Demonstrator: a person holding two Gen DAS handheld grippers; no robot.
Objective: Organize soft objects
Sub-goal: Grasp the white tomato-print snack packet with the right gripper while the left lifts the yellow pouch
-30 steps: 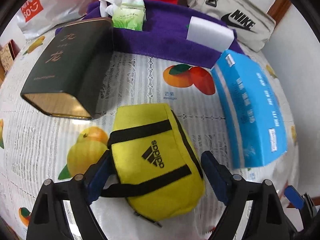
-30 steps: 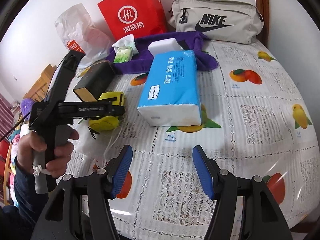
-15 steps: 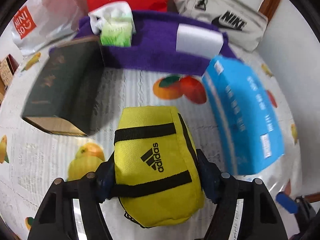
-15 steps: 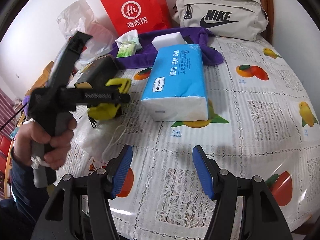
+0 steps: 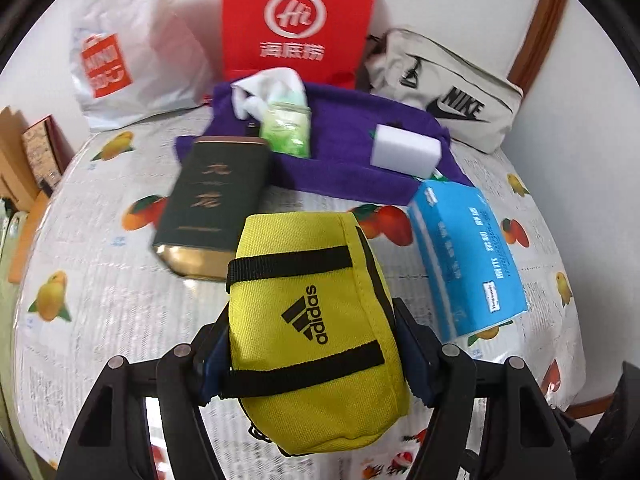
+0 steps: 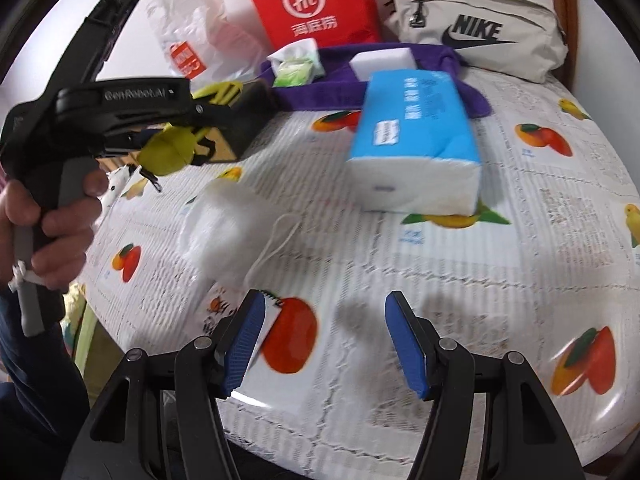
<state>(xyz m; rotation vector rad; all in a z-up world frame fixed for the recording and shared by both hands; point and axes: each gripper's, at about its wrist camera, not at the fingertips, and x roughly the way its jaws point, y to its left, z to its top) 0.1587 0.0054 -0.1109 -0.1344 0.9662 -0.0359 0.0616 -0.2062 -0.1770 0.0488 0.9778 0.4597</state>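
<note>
My left gripper (image 5: 310, 356) is shut on a yellow Adidas pouch (image 5: 316, 320) and holds it above the table; it also shows in the right wrist view (image 6: 168, 152). A purple towel (image 5: 352, 152) lies at the back with a green tissue pack (image 5: 286, 128) and a white sponge (image 5: 404, 152) on it. A blue tissue pack (image 5: 468, 256) lies to the right. My right gripper (image 6: 326, 344) is open and empty over the table's front, near a white face mask (image 6: 228, 224).
A dark green tin box (image 5: 212, 208) lies left of the pouch. A red paper bag (image 5: 296, 20), a white Miniso bag (image 5: 128, 64) and a beige Nike bag (image 5: 448, 92) stand along the back wall. The fruit-print tablecloth (image 6: 500, 280) covers the table.
My left gripper closed on the yellow pouch and lifted it off the table. My right gripper moved slightly left toward the face mask, still open.
</note>
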